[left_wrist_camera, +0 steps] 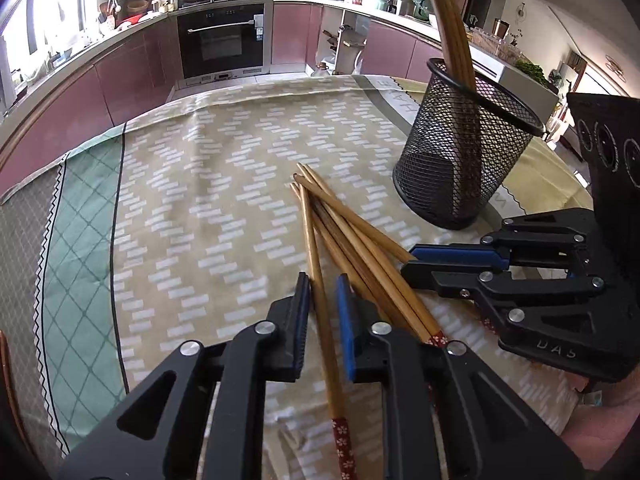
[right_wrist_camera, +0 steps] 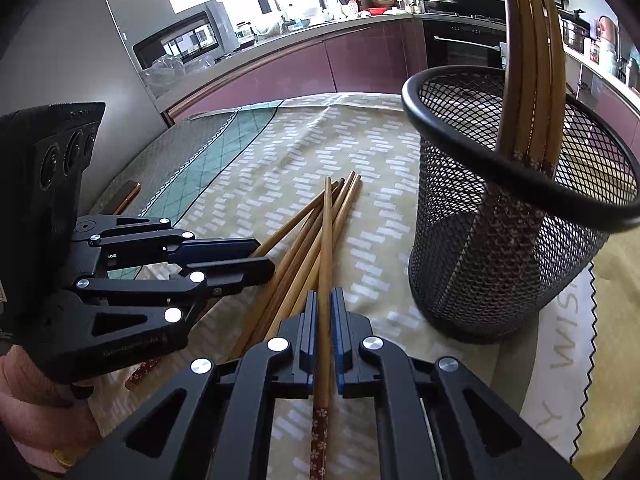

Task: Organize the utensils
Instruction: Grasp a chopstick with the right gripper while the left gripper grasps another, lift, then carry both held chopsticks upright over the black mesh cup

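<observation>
Several wooden chopsticks [left_wrist_camera: 352,236] with red flowered ends lie fanned on the patterned tablecloth; they also show in the right wrist view [right_wrist_camera: 296,256]. A black mesh holder [left_wrist_camera: 460,152] stands at the right with several chopsticks upright in it, also in the right wrist view [right_wrist_camera: 508,216]. My left gripper [left_wrist_camera: 323,294] straddles one chopstick [left_wrist_camera: 320,300], jaws a little apart, not pressing it. My right gripper [right_wrist_camera: 324,308] is shut on one chopstick [right_wrist_camera: 326,248]. The right gripper also shows in the left wrist view [left_wrist_camera: 416,258], and the left gripper in the right wrist view [right_wrist_camera: 260,258].
The tablecloth [left_wrist_camera: 200,200] covers a round table; its far edge drops toward pink kitchen cabinets [left_wrist_camera: 120,76] and an oven [left_wrist_camera: 222,40]. A dark wooden object [right_wrist_camera: 126,196] lies at the table's left edge. The two grippers are close together over the chopstick pile.
</observation>
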